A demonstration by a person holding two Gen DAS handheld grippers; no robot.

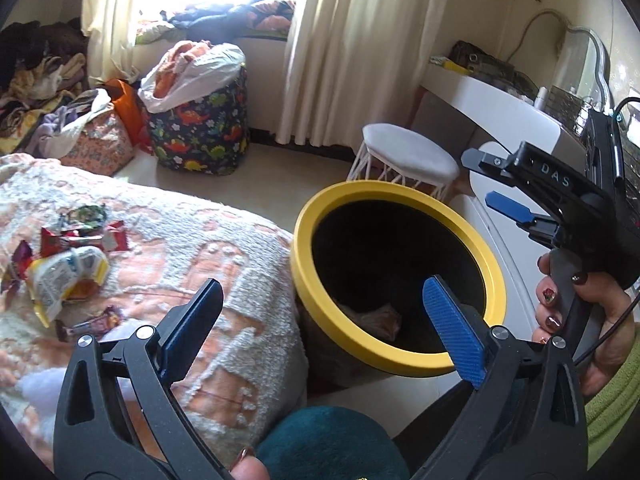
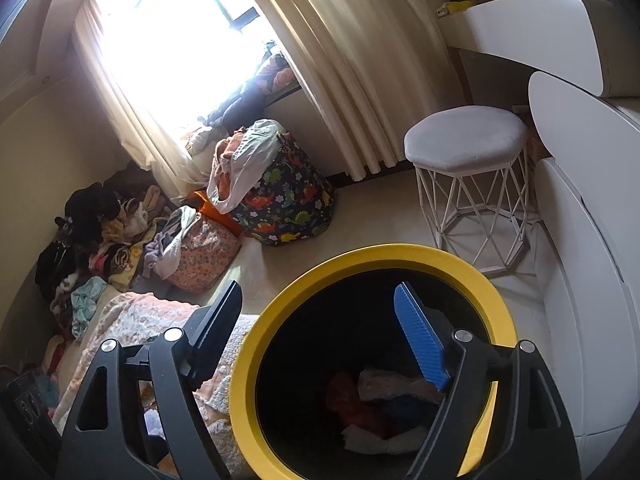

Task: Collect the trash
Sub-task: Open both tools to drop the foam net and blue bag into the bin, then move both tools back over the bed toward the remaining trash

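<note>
Foil wrappers lie on the bed, left of the spread, empty left claw; right claw gapes over the bin.

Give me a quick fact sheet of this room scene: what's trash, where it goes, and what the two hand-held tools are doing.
setting: bedroom, beside a bed with a textured blanket
bin: black, yellow rim, on the floor next to the bed
in the bin: crumpled wrappers at the bottom
trash still out: snack wrappers on the blanket
left tool: open, nothing between its fingers
right tool: open, empty, above the bin mouth
nearby: white stool, dinosaur-print bag
</note>
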